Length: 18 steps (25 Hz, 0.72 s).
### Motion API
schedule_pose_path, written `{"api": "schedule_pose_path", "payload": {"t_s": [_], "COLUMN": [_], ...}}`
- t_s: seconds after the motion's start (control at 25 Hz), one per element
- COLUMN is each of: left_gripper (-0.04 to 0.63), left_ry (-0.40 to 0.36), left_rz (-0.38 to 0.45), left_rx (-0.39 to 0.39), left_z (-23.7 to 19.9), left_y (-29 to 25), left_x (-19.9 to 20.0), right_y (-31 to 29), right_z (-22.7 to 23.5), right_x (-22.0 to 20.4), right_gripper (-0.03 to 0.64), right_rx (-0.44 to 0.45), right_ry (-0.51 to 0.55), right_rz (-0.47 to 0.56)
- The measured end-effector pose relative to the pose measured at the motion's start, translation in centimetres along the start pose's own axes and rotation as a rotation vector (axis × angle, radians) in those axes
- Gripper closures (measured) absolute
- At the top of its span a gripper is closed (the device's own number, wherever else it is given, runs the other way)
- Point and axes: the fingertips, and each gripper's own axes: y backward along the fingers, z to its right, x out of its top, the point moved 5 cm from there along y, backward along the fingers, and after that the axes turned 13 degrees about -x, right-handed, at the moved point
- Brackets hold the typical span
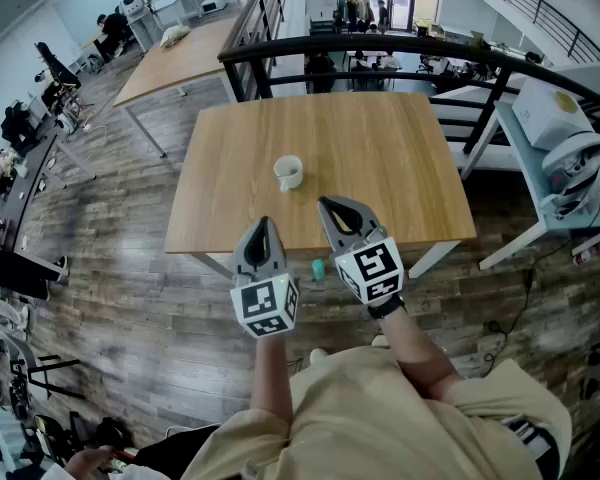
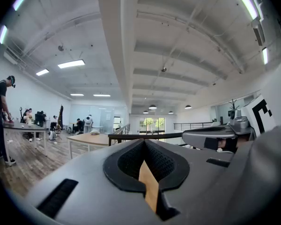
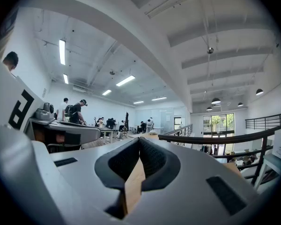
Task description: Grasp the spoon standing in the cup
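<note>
While the left gripper [image 1: 264, 224] and right gripper [image 1: 326, 205] hover at the near edge of the table [image 1: 400, 148], jaws pressed together and empty, I judge 1 must spread before descending on the cup [image 1: 288, 173] mid-table, whose spoon I cannot make out.

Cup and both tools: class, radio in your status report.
Left tool shut, empty. Right tool shut, empty. White cup upright, untouched; spoon not discernible. Path clear.

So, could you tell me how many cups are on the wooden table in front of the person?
1: the white cup stands near the middle of the table, slightly left of centre. No other cup shows there.
</note>
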Motion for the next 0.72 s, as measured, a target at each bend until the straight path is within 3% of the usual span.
{"api": "schedule_pose_path", "payload": {"t_s": [0.32,0.72], "left_gripper": [0.586,0.586], "left_ry": [0.027,0.100], "left_rz": [0.042,0.083], "left_rx": [-0.082,-0.195], "left_z": [-1.4,-1.8], "left_y": [3.2,1.5], "left_x": [0.1,-1.1], "right_y": [1.1,0.0], "right_z": [-4.4,-4.3], "right_x": [-0.1,-1.3], "right_gripper": [0.601,0.601], "right_rx": [-0.040,-0.071], "right_ry": [-0.005,-0.017], "right_rz": [-0.013,-0.053]}}
